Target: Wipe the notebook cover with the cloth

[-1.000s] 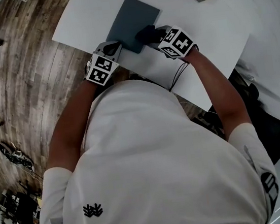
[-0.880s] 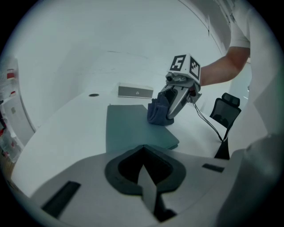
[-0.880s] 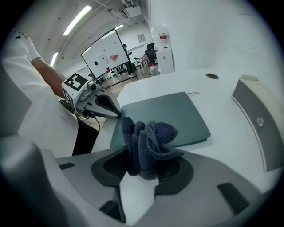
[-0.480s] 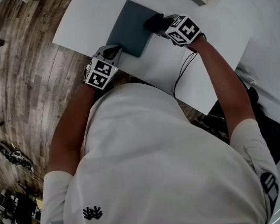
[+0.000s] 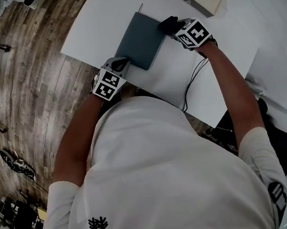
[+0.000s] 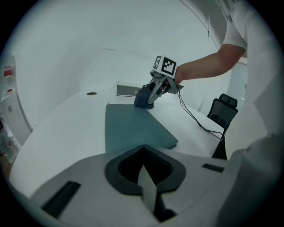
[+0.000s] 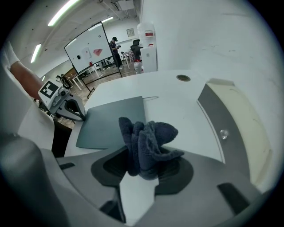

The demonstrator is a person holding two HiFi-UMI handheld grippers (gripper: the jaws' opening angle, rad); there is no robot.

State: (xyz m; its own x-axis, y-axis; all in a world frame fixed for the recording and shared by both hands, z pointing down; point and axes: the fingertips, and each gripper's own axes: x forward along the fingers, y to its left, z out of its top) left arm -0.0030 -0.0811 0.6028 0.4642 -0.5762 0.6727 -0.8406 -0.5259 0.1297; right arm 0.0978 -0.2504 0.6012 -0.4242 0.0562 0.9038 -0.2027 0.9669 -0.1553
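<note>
Currently: my right gripper (image 5: pixel 174 26) clamps dark cloth (image 7: pixel 148 139), notebook (image 5: pixel 140 41) ahead-left of it; left gripper (image 6: pixel 143 170) closed, empty. I'd sweep flat, pressure even.

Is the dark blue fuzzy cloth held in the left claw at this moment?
No, the dark blue fuzzy cloth is clamped in the right claw, while the left claw is shut with nothing in it.

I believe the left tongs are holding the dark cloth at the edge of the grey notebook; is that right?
Not quite: it is the right tongs that are holding the dark cloth at the edge of the grey notebook. The right gripper view shows the cloth clamped between them; the left tongs are shut on nothing.
</note>
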